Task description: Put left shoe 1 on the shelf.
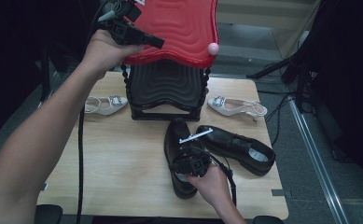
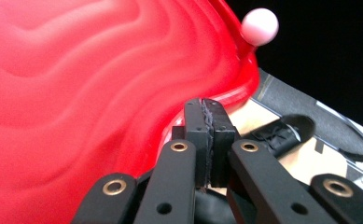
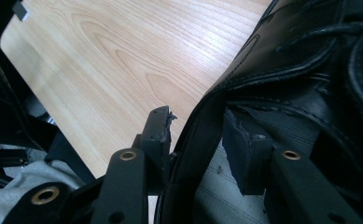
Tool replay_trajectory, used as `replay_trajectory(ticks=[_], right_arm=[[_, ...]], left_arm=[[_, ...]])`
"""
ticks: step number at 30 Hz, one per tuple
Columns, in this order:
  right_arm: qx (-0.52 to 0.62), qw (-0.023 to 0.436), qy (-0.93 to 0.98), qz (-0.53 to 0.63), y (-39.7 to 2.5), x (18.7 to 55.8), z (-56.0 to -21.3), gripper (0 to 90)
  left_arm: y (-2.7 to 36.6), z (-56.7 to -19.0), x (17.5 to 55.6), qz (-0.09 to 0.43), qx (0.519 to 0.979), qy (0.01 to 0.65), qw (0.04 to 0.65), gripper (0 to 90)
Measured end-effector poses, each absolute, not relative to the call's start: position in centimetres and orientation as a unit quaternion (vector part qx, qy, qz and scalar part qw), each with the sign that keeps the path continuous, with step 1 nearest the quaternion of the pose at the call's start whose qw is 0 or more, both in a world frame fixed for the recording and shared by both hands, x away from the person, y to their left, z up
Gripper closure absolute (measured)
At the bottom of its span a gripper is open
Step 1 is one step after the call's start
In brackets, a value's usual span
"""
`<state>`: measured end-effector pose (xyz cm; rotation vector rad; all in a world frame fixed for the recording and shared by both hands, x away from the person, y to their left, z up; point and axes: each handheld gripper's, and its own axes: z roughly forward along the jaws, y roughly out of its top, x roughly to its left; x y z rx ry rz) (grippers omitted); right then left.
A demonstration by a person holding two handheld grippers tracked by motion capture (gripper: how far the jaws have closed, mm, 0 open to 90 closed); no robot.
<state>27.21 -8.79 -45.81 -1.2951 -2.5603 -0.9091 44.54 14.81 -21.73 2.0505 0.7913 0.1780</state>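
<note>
Work in hand: the person is holding up the red lid (image 1: 179, 28) of a black shoe box (image 1: 166, 93) with one hand while taking hold of a black leather shoe (image 1: 178, 154) with the other; I judge the shoe is going into the box.

Left gripper (image 1: 139, 38): it is sitting at about 11 o'clock on the table (image 1: 118, 154), up at the lid's near edge. In the left gripper view its jaws are pressing flat together by the lid's rim (image 2: 237, 91); whether the rim is pinched between them I cannot tell.

Right gripper (image 1: 191, 161): it is working at about 5 o'clock, over the heel end of the shoe. In the right gripper view its jaws are straddling the shoe's collar wall (image 3: 202, 140), one pad (image 3: 158, 128) outside, the other inside on the grey lining, parted only as far as the leather's thickness, so they are gripping the collar or just closing on it.

Key relation: the shoe's long axis is running from 6 o'clock, heel, to 12 o'clock, toe, so the toe is pointing straight at the box opening under the raised lid. The right hand is far the nearer to it.

Other things: the second black shoe (image 1: 237, 148) is lying just beside the first, slanting towards 4 o'clock. Two white sandals are flanking the box, one at 10 o'clock (image 1: 105, 103), one at 2 o'clock (image 1: 237, 106). A pink knob (image 1: 213, 48) is sticking out from the lid's corner.

Next move, as I judge it: lifting by the collar and carrying the shoe toe-first towards 12 o'clock, with the lid kept high enough to clear it.
</note>
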Motion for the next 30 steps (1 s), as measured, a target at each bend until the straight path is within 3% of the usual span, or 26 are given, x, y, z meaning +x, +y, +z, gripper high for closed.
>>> replay_trajectory(ticks=[13,24,30], right_arm=[[-0.442,0.057,-0.861,-0.245,-6.2,28.0,-48.0,63.0],[-0.452,0.077,-0.853,-0.248,-7.0,28.5,-47.8,74.9],[-0.451,0.065,-0.852,-0.258,-8.0,28.5,-47.0,84.0]], left_arm=[[15.2,-22.7,45.7,0.075,0.826,0.343,0.441,90.0],[14.9,-23.4,46.0,0.086,0.825,0.347,0.438,90.0],[14.7,-23.5,46.1,0.091,0.825,0.348,0.436,90.0]])
